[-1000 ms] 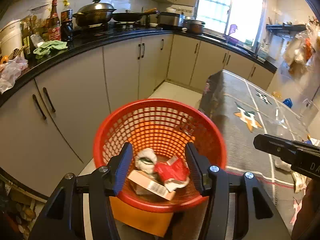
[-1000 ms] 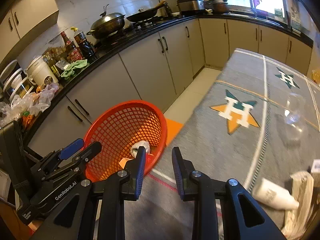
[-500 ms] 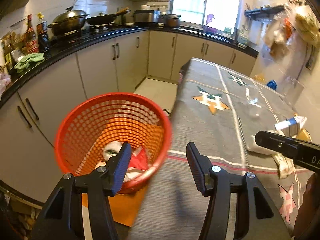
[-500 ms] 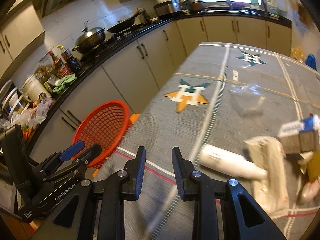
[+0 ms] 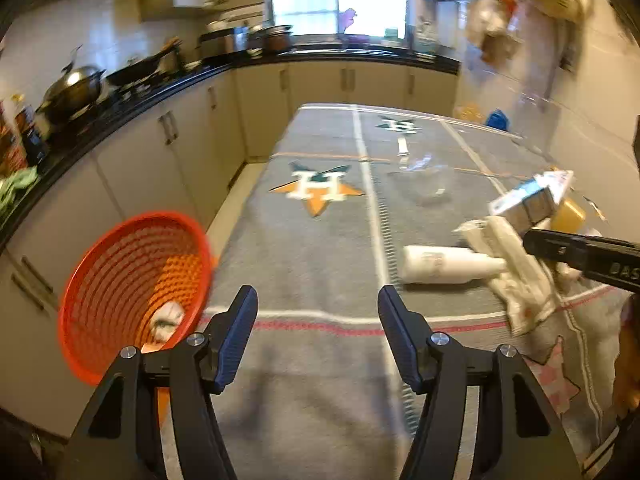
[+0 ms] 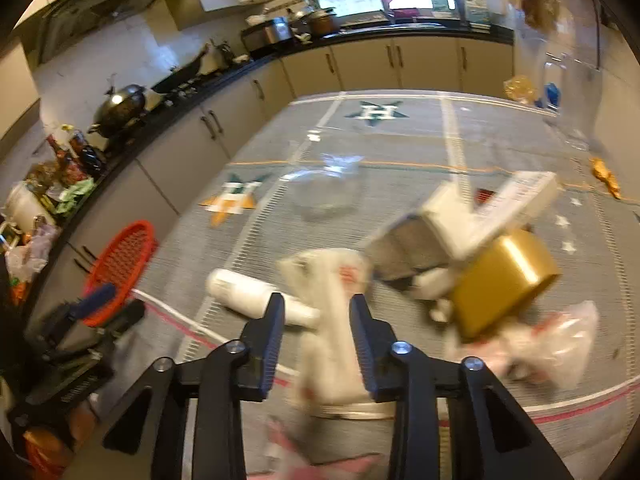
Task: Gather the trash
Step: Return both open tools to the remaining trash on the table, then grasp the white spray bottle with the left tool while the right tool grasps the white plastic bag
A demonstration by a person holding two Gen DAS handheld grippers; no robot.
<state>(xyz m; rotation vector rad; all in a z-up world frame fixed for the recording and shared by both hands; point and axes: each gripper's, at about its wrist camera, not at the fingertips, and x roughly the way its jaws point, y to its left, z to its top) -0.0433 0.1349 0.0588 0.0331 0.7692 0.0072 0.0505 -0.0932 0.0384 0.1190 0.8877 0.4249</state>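
My left gripper (image 5: 317, 294) hovers over the grey tablecloth, its jaws opening with nothing between them. The orange mesh basket (image 5: 136, 292) sits low to its left, with trash inside. Ahead on the right lie a white bottle (image 5: 448, 266), a crumpled white bag (image 5: 516, 276) and a carton (image 5: 532, 200). My right gripper (image 6: 317, 299) is above the white bag (image 6: 332, 340). Its jaws are opening and the bag shows between them without the pads pressing on it. The white bottle (image 6: 256, 294), the carton (image 6: 480, 216) and a gold box (image 6: 504, 280) lie close around.
A clear plastic container (image 6: 324, 188) stands further up the table, and a clear crumpled bag (image 6: 560, 340) lies at the right. Kitchen cabinets (image 5: 168, 160) and a counter with pots run along the left and back. The basket (image 6: 120, 268) is off the table's left edge.
Both grippers swung right, away from the basket, toward the trash pile on the table. Both sets of jaws stand wider than before. The white bag now lies under the right gripper.
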